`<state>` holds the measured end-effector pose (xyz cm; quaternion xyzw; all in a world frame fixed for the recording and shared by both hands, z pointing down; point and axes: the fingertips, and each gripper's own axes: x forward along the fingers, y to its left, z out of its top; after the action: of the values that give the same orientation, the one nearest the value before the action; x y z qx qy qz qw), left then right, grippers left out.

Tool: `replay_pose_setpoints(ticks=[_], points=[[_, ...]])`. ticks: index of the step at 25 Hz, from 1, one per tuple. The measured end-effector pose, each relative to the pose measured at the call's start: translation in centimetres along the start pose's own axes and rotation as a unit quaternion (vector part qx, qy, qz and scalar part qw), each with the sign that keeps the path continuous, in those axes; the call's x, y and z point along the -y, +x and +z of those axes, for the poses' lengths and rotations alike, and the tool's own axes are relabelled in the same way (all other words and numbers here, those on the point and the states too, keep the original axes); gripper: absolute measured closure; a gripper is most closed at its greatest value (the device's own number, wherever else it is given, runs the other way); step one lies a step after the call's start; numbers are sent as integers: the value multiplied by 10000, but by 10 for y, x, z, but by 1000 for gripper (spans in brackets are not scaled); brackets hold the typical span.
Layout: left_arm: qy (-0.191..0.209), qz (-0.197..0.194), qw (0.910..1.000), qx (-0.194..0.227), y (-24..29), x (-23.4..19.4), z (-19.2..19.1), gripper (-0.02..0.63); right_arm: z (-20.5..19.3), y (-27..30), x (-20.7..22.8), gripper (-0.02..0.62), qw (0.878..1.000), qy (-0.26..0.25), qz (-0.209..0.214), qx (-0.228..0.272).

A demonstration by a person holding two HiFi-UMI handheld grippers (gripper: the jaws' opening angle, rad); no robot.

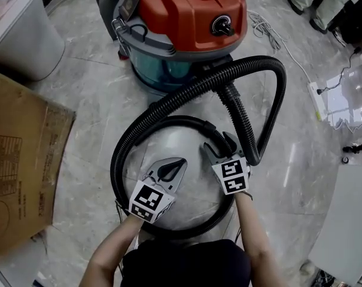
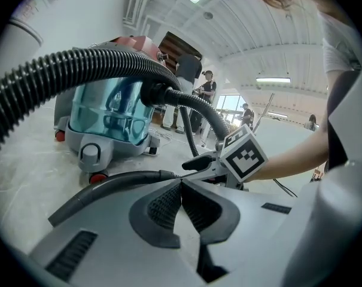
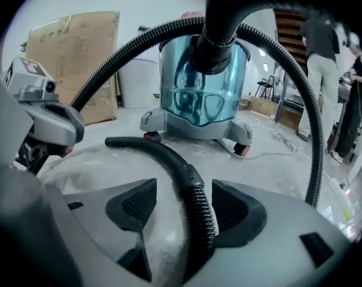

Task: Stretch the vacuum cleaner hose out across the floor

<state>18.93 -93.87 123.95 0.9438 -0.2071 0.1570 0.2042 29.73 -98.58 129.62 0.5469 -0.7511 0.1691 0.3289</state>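
We've got a glossy grey marble-look floor (image 1: 85, 88). On it: the vacuum cleaner (image 1: 186, 23) on its wheels, its black hose (image 1: 169, 102) coiled in a loop just in front. Flattened cardboard (image 1: 19, 160) lies left, a white power strip (image 1: 317, 100) and loose white cable (image 1: 270, 31) right.

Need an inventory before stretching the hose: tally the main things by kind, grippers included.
Vacuum cleaner: 1
Hose: 1
Grippers: 2, the left gripper and the right gripper
Cardboard box: 1
Power strip: 1
White bin: 1
Total: 7
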Motion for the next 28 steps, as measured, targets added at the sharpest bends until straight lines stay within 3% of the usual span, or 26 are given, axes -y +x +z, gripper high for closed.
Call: replay_pose_setpoints(ticks=[14,18,21,24,28], points=[[-102,34,9999,-49,-6,-1,-11,597,-46,42,11,313,9916,292,501,-1154],[-155,56,9998,-59,-6,-1,-15,598,-47,42,8,318,9910,326,549,-1180],[-150,66,9998,-70,-8,-1,-16,597,-44,40,-2,397,9933,1,409,-1076],[-147,97,9998,-58,-10,-2,-16,597,-42,38,-5,403,9944,-288,159,-1005],[-138,145,9998,-56,-15,-4,-16,597,-45,28,-22,405,9935,-450,188,-1032]])
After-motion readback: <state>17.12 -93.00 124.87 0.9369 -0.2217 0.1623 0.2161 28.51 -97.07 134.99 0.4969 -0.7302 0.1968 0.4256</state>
